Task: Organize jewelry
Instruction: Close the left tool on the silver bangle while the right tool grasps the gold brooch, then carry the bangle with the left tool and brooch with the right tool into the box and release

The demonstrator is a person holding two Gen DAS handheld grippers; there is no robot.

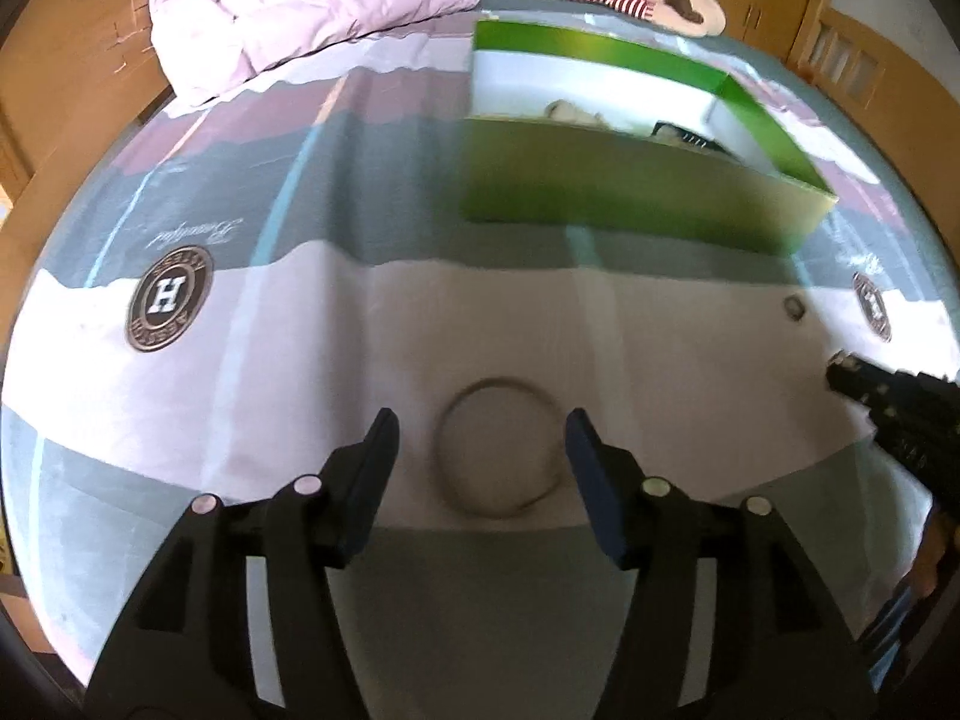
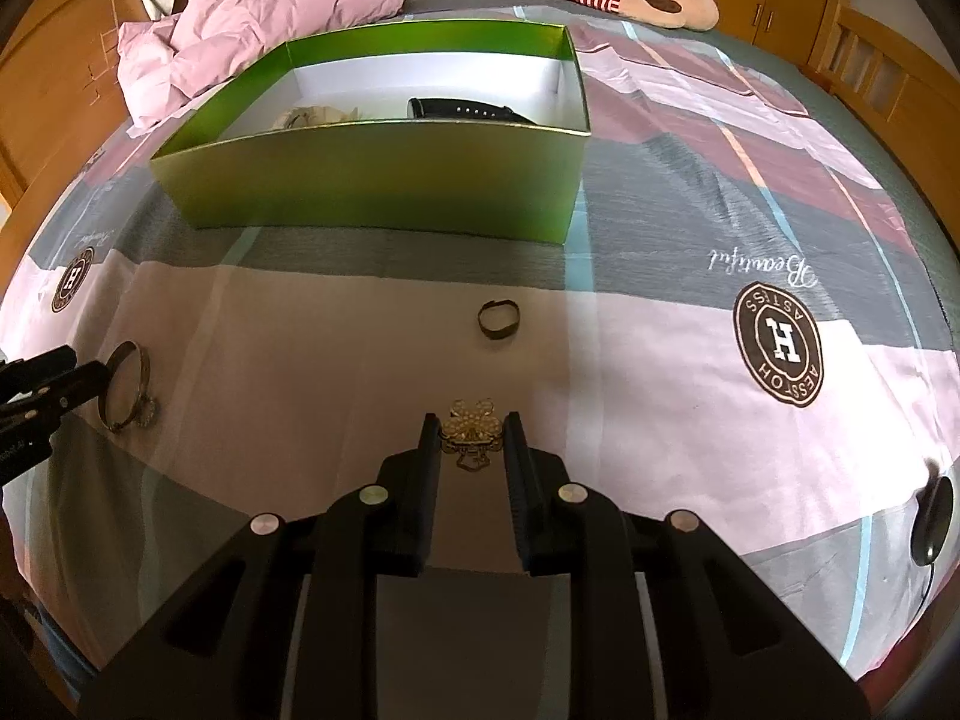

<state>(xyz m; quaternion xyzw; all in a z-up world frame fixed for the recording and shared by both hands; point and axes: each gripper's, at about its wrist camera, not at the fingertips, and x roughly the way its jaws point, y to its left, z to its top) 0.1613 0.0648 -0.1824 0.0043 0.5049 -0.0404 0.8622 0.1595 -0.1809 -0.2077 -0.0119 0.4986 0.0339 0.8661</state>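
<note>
— Patchwork bedsheet point(image 2: 660, 192) first, then the green box point(image 2: 384, 192)?
— Yes. On the sheet, the left gripper point(image 1: 480, 438) stands released around a bangle point(image 1: 498, 447); the right gripper point(image 2: 471, 438) is clamped on a pearl brooch point(image 2: 471, 429). A small ring point(image 2: 498, 318) lies apart.

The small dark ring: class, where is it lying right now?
In the right wrist view the small dark ring lies alone on the pale band of the bedsheet, just in front of the green box and beyond the gold brooch.
</note>
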